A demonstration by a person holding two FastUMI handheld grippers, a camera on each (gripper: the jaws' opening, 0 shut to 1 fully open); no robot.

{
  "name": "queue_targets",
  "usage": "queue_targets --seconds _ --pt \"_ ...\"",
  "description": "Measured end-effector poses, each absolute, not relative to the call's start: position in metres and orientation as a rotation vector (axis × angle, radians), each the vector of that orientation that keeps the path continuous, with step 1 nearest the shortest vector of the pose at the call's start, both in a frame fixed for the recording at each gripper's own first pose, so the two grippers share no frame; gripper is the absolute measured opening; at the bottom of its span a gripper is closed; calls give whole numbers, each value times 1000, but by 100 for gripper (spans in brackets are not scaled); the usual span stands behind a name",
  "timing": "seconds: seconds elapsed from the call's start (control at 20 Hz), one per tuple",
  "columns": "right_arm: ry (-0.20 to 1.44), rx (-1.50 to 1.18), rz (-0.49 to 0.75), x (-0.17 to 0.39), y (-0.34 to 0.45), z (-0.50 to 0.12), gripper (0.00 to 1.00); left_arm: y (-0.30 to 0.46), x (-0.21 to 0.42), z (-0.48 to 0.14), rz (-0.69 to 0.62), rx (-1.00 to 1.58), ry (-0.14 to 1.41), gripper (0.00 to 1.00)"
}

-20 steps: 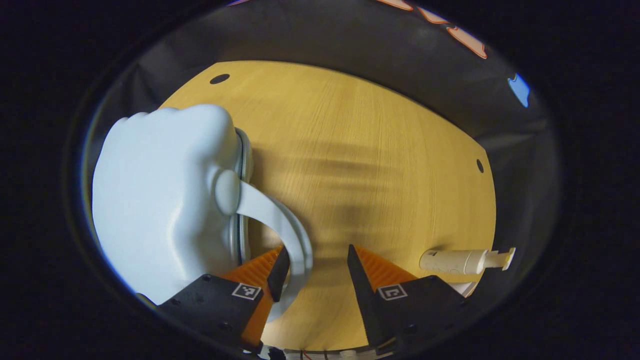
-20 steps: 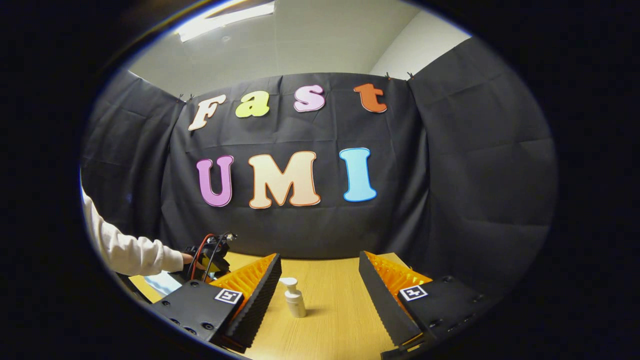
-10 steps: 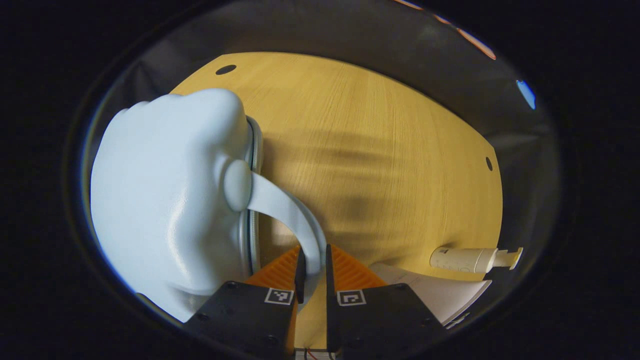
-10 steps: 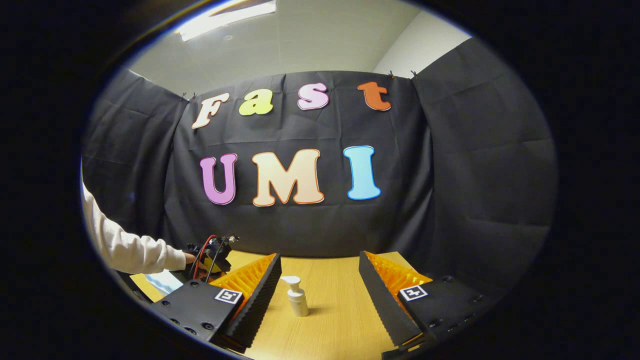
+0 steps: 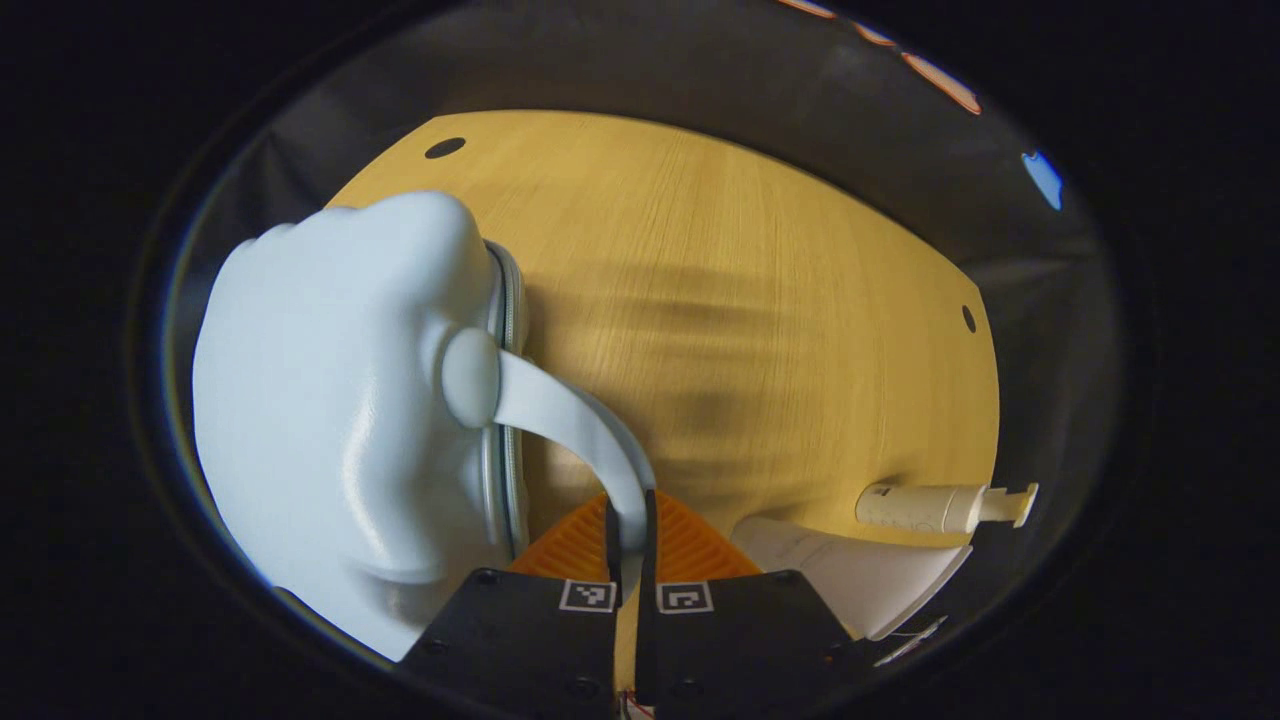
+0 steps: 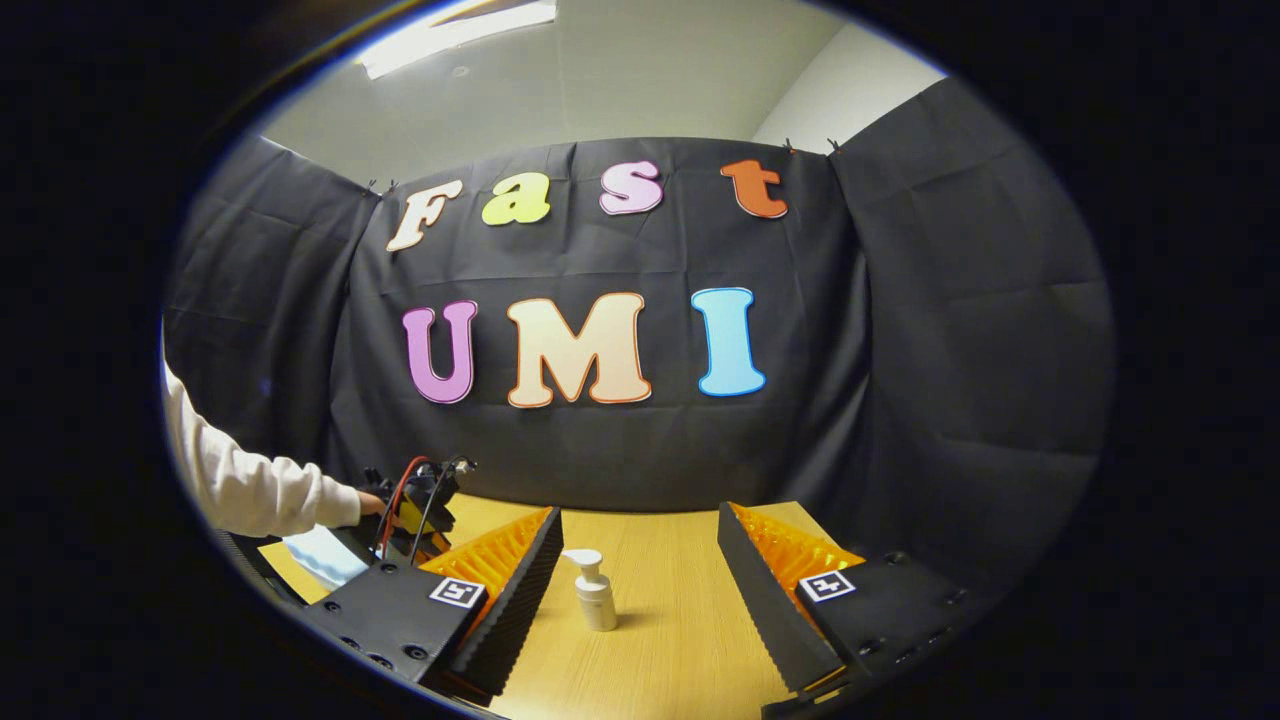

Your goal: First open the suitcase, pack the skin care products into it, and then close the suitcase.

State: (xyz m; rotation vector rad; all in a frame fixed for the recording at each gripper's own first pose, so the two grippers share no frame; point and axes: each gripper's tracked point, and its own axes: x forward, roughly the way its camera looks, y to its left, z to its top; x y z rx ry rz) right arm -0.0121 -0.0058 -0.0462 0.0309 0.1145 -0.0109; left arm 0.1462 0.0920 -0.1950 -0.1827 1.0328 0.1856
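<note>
A pale blue hard-shell suitcase (image 5: 340, 400) lies closed on the wooden table (image 5: 760, 300), filling the left of the left gripper view. Its curved handle (image 5: 580, 435) arches toward me, and my left gripper (image 5: 628, 530) is shut on the handle's lower end. A cream pump bottle (image 5: 925, 507) lies at the table's right side. In the right gripper view my right gripper (image 6: 640, 575) hangs open above the table, with the same pump bottle (image 6: 592, 592) standing upright between and beyond its fingers, untouched. The other gripper (image 6: 415, 500) and a white sleeve (image 6: 250, 480) show at the far left.
A white sheet-like object (image 5: 860, 580) lies at the near right edge of the table, beside the bottle. Two small dark holes (image 5: 443, 148) mark the tabletop's far corners. Black cloth walls close the booth behind the table.
My left gripper closed from wide open onto the suitcase handle and has tightened on it. The right gripper has barely moved.
</note>
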Motion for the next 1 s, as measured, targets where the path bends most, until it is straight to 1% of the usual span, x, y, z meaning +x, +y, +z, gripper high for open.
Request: queue_targets --seconds 0.05,0.25,0.55,0.7,0.75,0.95,1.0 --pt "114 31 -8 -10 -6 -45 98 89 145 -188 167 -202 1023 1" --pt "85 26 17 3 -3 -31 98 85 142 -152 94 -316 972 0" --pt "68 11 89 21 22 -26 98 99 122 -64 22 -410 819 0" --pt "55 9 131 30 41 -20 96 133 103 -8 24 -446 727 0" --pt "52 12 146 33 47 -18 98 148 95 7 32 -456 698 0" --pt "43 11 185 41 70 -11 98 214 57 44 68 -466 623 0" --pt "42 8 193 42 75 -9 96 235 47 49 82 -459 609 0"
